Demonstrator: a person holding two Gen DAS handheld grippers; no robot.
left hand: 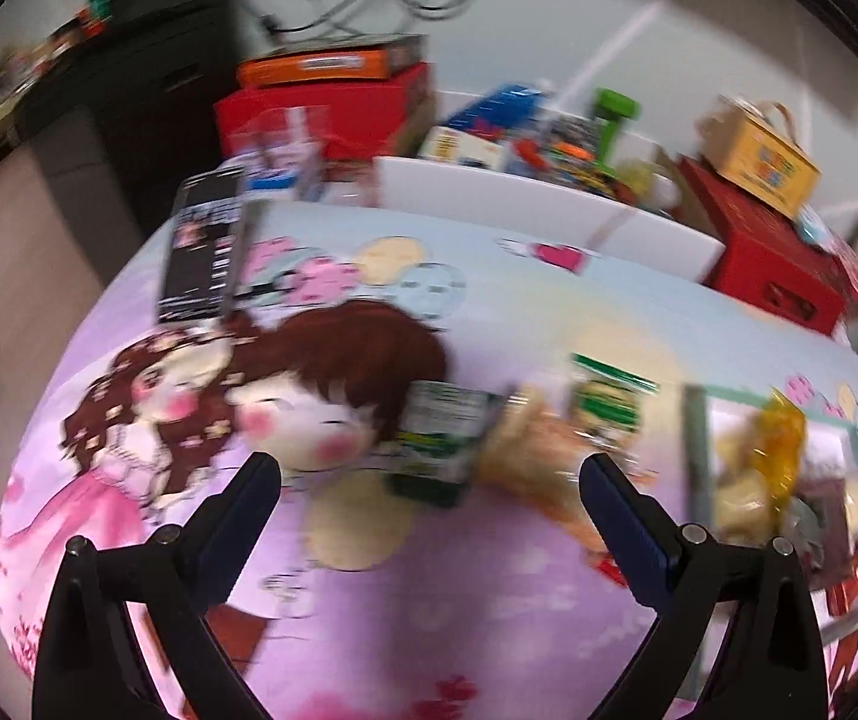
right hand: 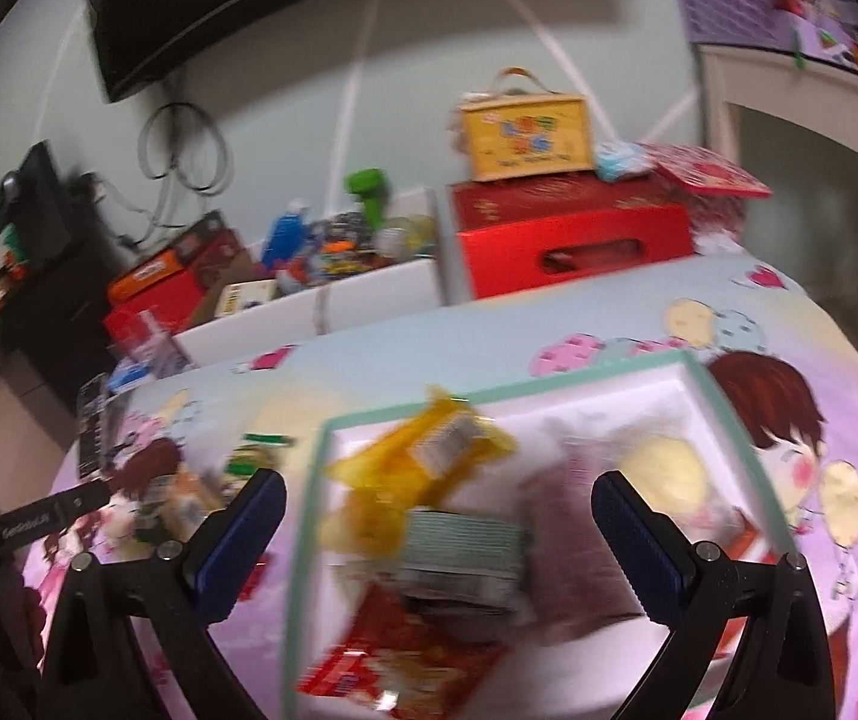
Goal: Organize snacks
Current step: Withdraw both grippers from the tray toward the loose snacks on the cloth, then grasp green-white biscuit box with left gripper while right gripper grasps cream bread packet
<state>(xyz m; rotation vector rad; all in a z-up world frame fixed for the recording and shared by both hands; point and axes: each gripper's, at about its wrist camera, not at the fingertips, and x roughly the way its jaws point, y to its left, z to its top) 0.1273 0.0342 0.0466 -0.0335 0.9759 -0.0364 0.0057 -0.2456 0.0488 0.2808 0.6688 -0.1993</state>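
Both hand-held grippers are held wide apart and empty: the left hand-held gripper [left hand: 429, 504] is hovered over the loose snacks, the right hand-held gripper [right hand: 438, 516] over the tray [right hand: 729, 414], so a split of work is suggested, 1 side for picking and 1 for arranging. On the cartoon-printed tabletop [left hand: 489, 312], a green pack [left hand: 438, 441] is seen lying flat just ahead of the left jaws, touching a tan packet [left hand: 540, 456], with a second green packet [left hand: 606, 399] just behind; that cluster looks to be the likely pickup. In the tray, a yellow bag [right hand: 423, 450] is piled against a grey pack [right hand: 465, 546], and a red packet [right hand: 387, 660] is tipped at the near edge. Motion blur hides the labels. At the far edge, a white bin [left hand: 549, 210] full of odds and ends, red boxes [right hand: 573, 228] and a yellow case [right hand: 528, 138] are stacked well apart from the snacks. A black box [left hand: 207, 246] lies at the left. The crowded tray leaves little room, and the touching packets may be dragged together.
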